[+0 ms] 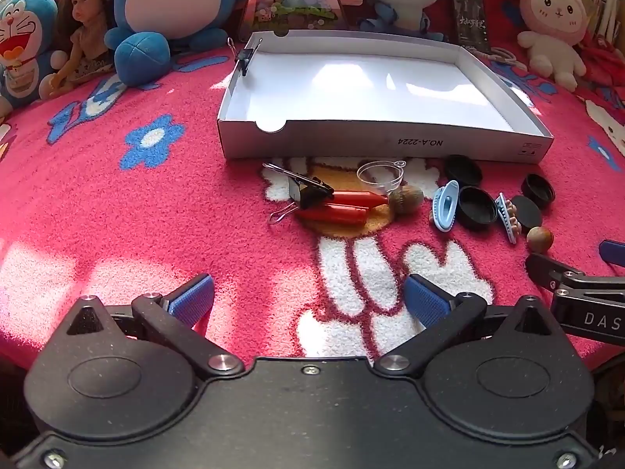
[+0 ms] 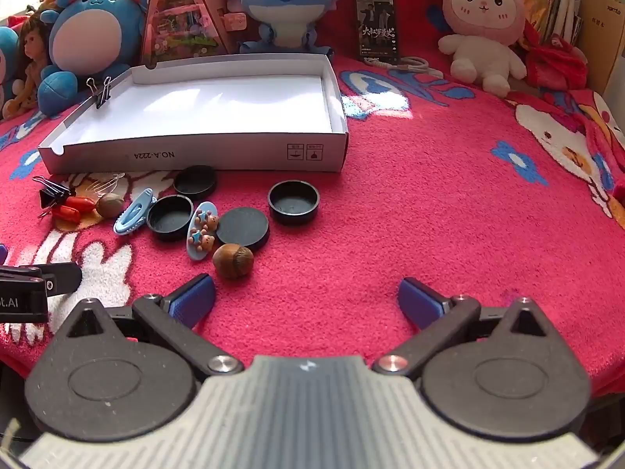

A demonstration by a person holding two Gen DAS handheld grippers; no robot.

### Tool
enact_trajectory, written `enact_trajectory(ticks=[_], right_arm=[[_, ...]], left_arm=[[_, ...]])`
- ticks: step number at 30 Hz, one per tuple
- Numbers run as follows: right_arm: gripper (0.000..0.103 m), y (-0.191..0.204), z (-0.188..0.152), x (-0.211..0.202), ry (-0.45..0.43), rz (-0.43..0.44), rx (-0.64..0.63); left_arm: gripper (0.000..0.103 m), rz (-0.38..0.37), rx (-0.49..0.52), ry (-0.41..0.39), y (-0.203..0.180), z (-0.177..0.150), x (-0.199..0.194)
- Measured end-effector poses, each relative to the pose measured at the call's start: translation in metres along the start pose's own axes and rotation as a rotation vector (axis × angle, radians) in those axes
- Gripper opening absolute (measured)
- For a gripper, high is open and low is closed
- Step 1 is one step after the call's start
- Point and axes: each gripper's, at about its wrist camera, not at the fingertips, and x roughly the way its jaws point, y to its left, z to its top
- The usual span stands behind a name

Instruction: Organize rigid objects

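A shallow white box [image 1: 375, 144] [image 2: 195, 156] lies on the pink blanket, with a binder clip [image 1: 245, 56] [image 2: 102, 92] on its left rim. In front of it lie a black binder clip [image 1: 304, 191], two orange markers [image 1: 340, 207], a clear funnel [image 1: 379, 176], several black caps [image 2: 293, 201], a blue hair clip [image 2: 133, 211], a bear hair clip [image 2: 201, 230] and two walnuts [image 2: 233, 260] [image 1: 406, 198]. My left gripper [image 1: 308, 301] is open and empty, short of the markers. My right gripper [image 2: 306, 299] is open and empty, just right of the near walnut.
Plush toys, a doll [image 1: 84, 35], a pink toy house [image 2: 183, 11] and a phone [image 2: 377, 23] line the back edge behind the box. Open blanket lies to the right of the objects [image 2: 449, 215]. The right gripper's body shows in the left wrist view [image 1: 586, 301].
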Motion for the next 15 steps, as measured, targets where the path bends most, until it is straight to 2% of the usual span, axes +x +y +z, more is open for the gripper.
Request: enact_trajectory(ticks=[15], right_arm=[[0.103, 0.0001, -0.0001, -0.0004, -0.001, -0.001, 0.001]], left_arm=[[0.103, 0.002, -0.003, 0.006, -0.0035, 0.0007, -0.0019]])
